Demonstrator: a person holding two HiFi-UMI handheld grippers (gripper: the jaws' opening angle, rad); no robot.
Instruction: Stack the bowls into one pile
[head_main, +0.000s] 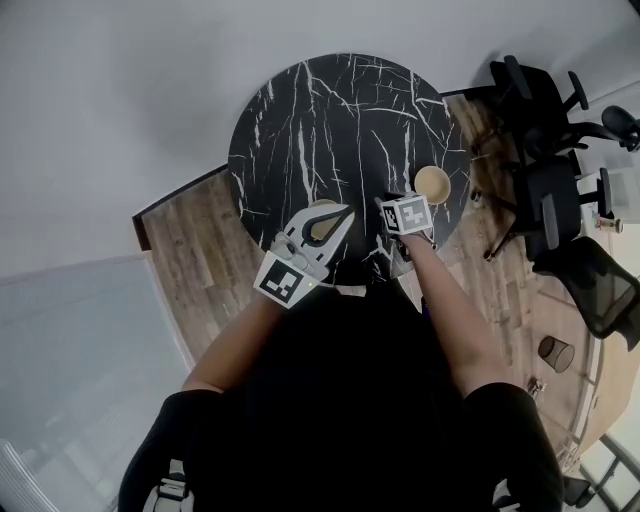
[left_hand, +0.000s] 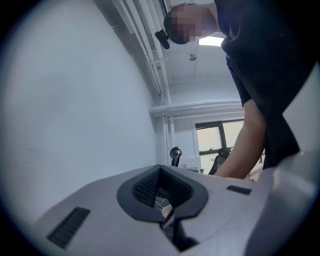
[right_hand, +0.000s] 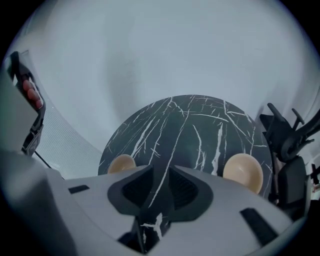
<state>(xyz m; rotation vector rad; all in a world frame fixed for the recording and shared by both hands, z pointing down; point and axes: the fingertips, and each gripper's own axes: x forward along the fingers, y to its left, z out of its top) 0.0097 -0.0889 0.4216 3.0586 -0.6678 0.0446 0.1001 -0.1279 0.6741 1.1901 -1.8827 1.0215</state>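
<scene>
While the right gripper hung above the near side of the table, its jaws stood apart with only black marble showing in the gap, so it carried nothing. The left gripper pointed level with its tips touching, and it was empty too. In the head view it lay across the near bowl, which sat close to the table's near edge; whether it touched that bowl could not be told. The far bowl sat by the right edge, well apart from the other. Both bowls were upright and empty.

Judged from that layout, the stacking had not started: the two bowls sat in separate spots and there was no pile. The whole job was left, which meant taking one bowl, carrying it across and setting it inside the other. No third bowl showed in any view.

Room to work looked generous. Nothing stood on the middle or far part of the table, so a bowl could travel between the near edge and the right edge unobstructed. Both bowls sat close to the rim, however, and a clumsy nudge might tip one off. The far bowl seemed most at risk, with office chairs on the floor beyond that edge. A pale wall closed off the far edge, leaving little reach behind the table.
</scene>
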